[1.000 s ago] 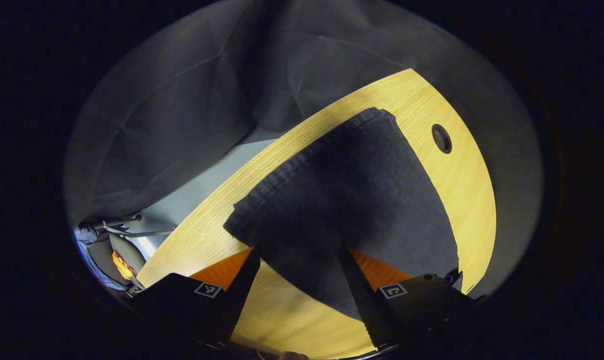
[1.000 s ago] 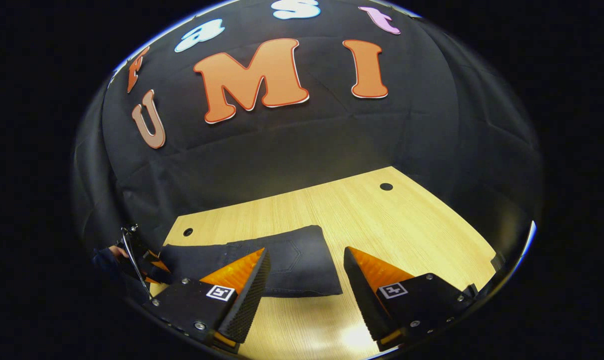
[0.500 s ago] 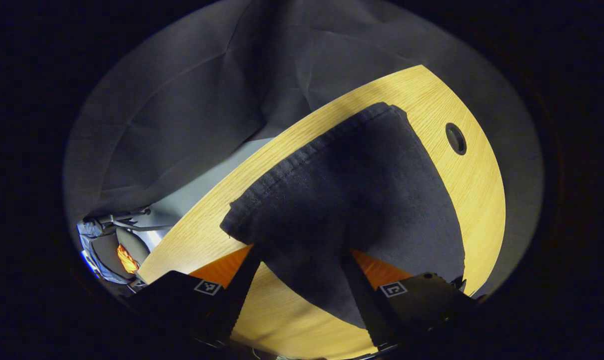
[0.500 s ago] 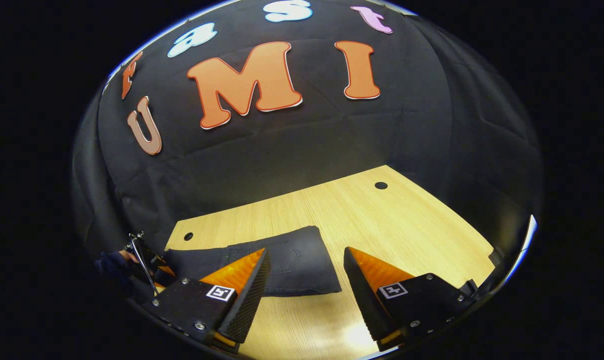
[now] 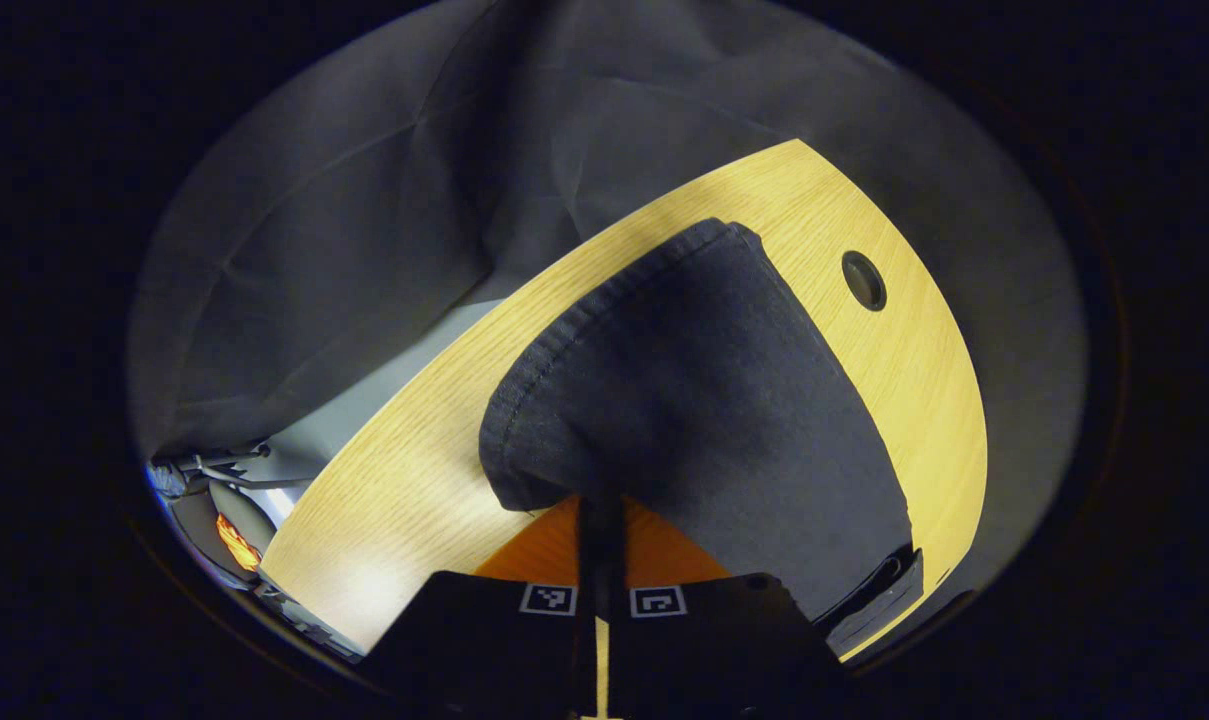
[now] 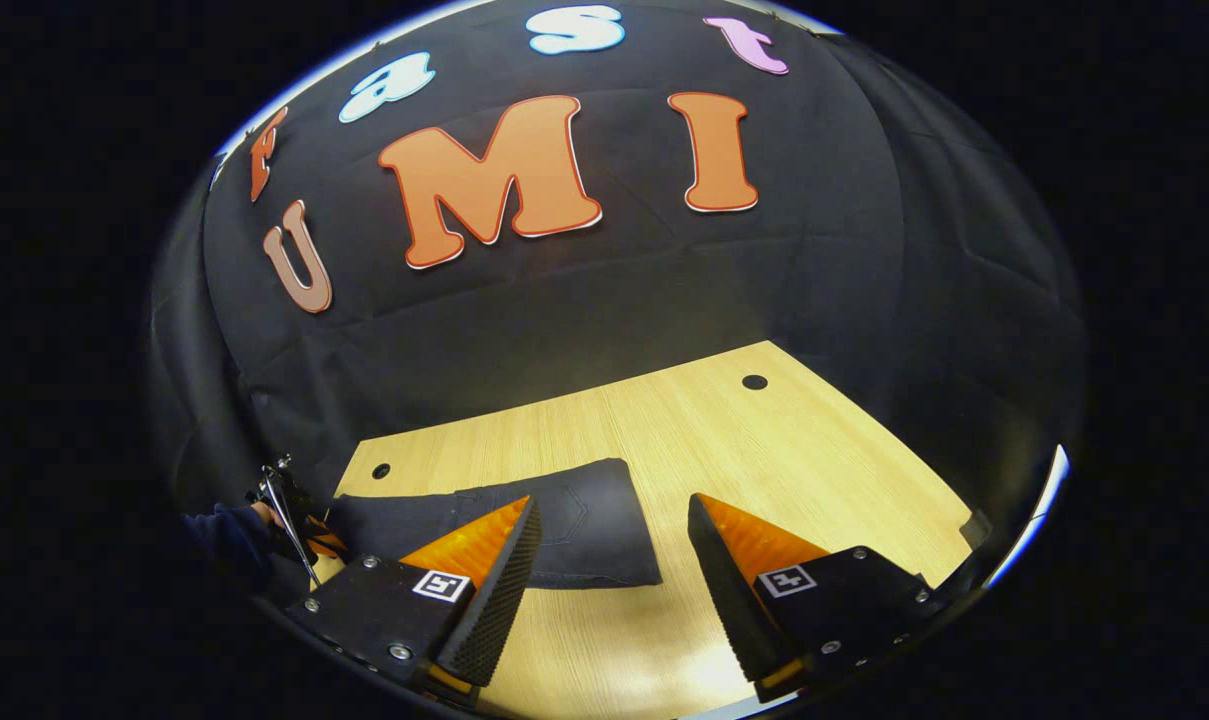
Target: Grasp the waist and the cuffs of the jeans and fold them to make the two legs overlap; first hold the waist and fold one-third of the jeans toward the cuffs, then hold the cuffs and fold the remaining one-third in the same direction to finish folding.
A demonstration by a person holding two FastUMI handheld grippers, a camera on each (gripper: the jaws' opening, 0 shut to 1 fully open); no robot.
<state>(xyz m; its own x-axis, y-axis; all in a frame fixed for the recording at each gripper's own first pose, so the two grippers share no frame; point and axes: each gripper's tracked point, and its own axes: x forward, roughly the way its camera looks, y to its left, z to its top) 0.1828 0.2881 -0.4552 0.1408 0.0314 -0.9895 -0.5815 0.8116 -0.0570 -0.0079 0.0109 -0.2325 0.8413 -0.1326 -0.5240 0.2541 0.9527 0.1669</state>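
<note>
Jeans (image 5: 704, 400) are lying dark and folded on the wooden table (image 5: 414, 480), and I am struggling to make out seams or pockets in the left gripper view, where the cloth is reading as one dim mass. Its near end is being cut off behind my left gripper (image 5: 601, 520), whose fingers are pressing together on a hemmed edge of the fabric (whether cuff or waist I cannot tell), with only a thin slit showing between them.

In the right gripper view, the right gripper (image 6: 612, 560) is hovering over the table with its fingers standing wide apart and gripping nothing; the jeans (image 6: 564, 525) are lying flat beyond them, partly hidden by the left-hand finger (image 6: 494, 590). At the far left edge a sleeve (image 6: 229, 530) is showing dimly beside the other gripper, too small to read.

A round hole (image 5: 863, 281) is sitting in the tabletop near the jeans. Black cloth is draping the booth wall (image 6: 614, 300) behind the table.
</note>
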